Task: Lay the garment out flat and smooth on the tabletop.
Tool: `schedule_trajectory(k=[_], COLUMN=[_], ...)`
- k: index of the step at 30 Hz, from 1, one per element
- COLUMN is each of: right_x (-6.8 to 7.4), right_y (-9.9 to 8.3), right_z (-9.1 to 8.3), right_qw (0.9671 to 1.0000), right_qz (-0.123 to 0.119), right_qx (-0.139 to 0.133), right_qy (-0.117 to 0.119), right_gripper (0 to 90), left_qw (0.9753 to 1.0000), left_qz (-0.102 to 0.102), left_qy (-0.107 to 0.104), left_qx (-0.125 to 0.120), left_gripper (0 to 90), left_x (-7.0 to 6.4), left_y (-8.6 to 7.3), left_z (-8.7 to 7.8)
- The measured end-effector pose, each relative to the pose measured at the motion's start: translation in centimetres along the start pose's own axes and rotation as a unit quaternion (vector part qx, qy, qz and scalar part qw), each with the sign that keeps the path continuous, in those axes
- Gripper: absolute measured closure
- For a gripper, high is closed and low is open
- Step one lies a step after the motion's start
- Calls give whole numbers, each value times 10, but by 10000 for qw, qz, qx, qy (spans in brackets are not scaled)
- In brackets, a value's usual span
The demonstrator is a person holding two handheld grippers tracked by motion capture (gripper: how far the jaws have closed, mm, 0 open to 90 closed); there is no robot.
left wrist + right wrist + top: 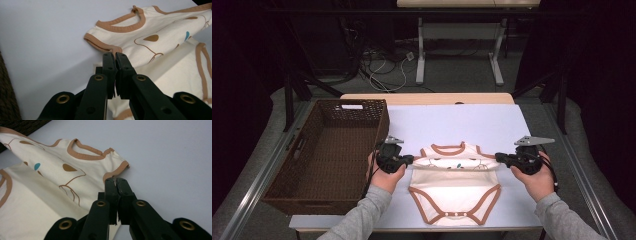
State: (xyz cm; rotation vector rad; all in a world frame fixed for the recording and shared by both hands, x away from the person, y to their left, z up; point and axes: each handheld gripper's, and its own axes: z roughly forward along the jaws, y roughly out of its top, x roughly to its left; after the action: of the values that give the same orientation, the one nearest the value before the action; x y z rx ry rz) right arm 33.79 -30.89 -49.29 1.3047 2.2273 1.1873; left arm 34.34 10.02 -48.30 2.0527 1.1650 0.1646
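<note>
Near edge, at 6 o'clock on the white table (512, 125): the snap end of a cream baby bodysuit (455, 187) w/ brown trim. It lies flat in the middle of the table.

A bit farther up, 2 hands come in from the bottom. The left gripper (411, 159) is at 9 o'clock of the bodysuit. Its jaws are pressed together on the cloth by the left sleeve hem. In the left gripper view the black jaws (115, 56) pinch the brown edge, no gap between them. The right gripper (498, 156) is at 3 o'clock. It's squeezed tight on the right sleeve hem too; the right gripper view shows its tips (115, 181) biting the brown band. The top part of the suit looks lifted a little btwn the 2 grippers.

At 9 o'clock of the table sits a big brown woven basket (302, 165), just beside the left hand (386, 177).

Far back, at 12 o'clock: another table's white legs (420, 55) and cables (384, 70) on the floor.
</note>
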Motion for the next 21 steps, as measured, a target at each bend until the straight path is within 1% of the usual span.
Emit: schedule_trajectory(k=[2,3,5,8,9,11,12,13,14,15,17,18,19,20,21], right_x=[2,4,6,8,9,11,11,12,13,13,13,14,14,14,14], right_y=[-6,-9,-14,-22,-24,-29,-31,-32,-33,-34,-33,-32,-31,-29,-28], right_z=[-3,-5,-7,-9,-9,-8,-7,-7,-6,-6,-6,-6,-6,-7,-7], right_qw=[10000,9999,9998,9997,9996,9994,9994,9991,9991,9991,9990,9990,9991,9991,9991], right_qz=[56,119,153,156,166,181,152,191,178,147,145,163,134,128,137], right_qx=[22,36,67,140,139,205,214,255,275,277,286,261,253,244,234], right_qy=[34,77,109,150,204,204,234,283,251,290,298,313,310,324,334], right_gripper=[881,881,880,880,880,880,879,878,873,859,833,808,783,768,757], left_qw=[10000,9999,9998,9998,9996,9995,9994,9994,9994,9991,9991,9992,9991,9992,9991], left_qz=[14,68,70,70,64,79,92,84,58,161,146,166,230,222,280], left_qy=[-50,-60,-73,-70,-89,-76,-77,-82,-67,-47,-19,5,46,57,43], left_qx=[65,86,155,197,242,281,315,331,338,386,394,374,342,320,318], left_gripper=[868,868,868,868,868,867,866,864,861,852,821,792,752,723,721], left_x=[-3,-4,-5,-5,-5,-5,-4,-5,-5,-5,-6,-7,-7,-8,-8], left_y=[-7,-10,-16,-21,-23,-26,-28,-29,-30,-30,-30,-29,-28,-27,-24], left_z=[-1,-1,-1,0,1,2,3,4,4,4,4,3,3,2,2])
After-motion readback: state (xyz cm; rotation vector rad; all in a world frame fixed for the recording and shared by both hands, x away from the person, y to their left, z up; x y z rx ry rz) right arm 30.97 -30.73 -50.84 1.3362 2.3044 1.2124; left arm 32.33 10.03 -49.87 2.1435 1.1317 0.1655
